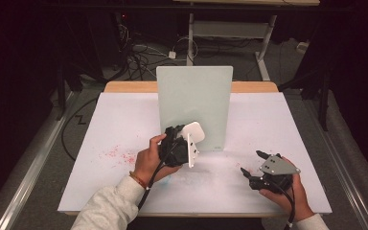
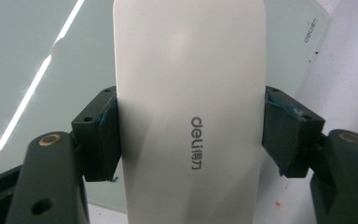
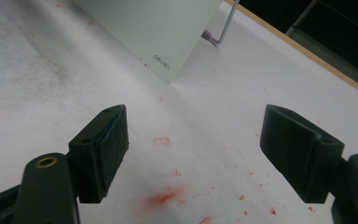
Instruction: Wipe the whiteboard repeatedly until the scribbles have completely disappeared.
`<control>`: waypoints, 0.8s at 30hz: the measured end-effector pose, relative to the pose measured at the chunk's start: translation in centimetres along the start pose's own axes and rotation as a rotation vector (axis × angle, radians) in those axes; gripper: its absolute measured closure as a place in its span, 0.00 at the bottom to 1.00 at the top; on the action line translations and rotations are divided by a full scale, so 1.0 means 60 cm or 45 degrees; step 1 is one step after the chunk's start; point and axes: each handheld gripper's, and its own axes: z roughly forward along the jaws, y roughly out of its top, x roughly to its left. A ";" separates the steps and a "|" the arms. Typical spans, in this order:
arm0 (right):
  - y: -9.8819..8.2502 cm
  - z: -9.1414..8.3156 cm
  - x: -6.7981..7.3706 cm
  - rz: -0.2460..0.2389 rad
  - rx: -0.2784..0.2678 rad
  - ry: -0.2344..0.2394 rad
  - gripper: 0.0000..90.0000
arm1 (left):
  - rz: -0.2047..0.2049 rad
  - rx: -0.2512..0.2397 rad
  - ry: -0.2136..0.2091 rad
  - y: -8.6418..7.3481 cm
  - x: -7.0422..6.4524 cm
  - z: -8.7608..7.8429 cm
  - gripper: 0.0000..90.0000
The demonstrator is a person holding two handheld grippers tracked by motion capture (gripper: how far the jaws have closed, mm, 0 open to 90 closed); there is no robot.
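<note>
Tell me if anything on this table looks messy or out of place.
Yes: red specks and smears stain the white table, left of the left gripper in the high view and between the right gripper's open jaws in its own view. The upright glass board and the eraser look fine.

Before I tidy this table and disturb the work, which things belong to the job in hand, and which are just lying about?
In use:
- white eraser, clamped in the left tool
- upright glass board, with the eraser held against it

Lying about:
- red marks on the table
- right tool, open and idle
</note>
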 end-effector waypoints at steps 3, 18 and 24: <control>0.000 -0.002 -0.001 -0.002 -0.006 -0.003 0.27 | 0.003 -0.007 0.000 -0.003 0.004 -0.005 0.32; 0.000 -0.001 -0.003 0.004 -0.006 -0.007 0.27 | -0.090 -0.057 -0.110 -0.033 0.028 -0.028 0.32; 0.000 -0.001 -0.003 0.003 -0.002 -0.008 0.27 | -0.114 -0.060 -0.141 -0.046 0.036 -0.036 0.32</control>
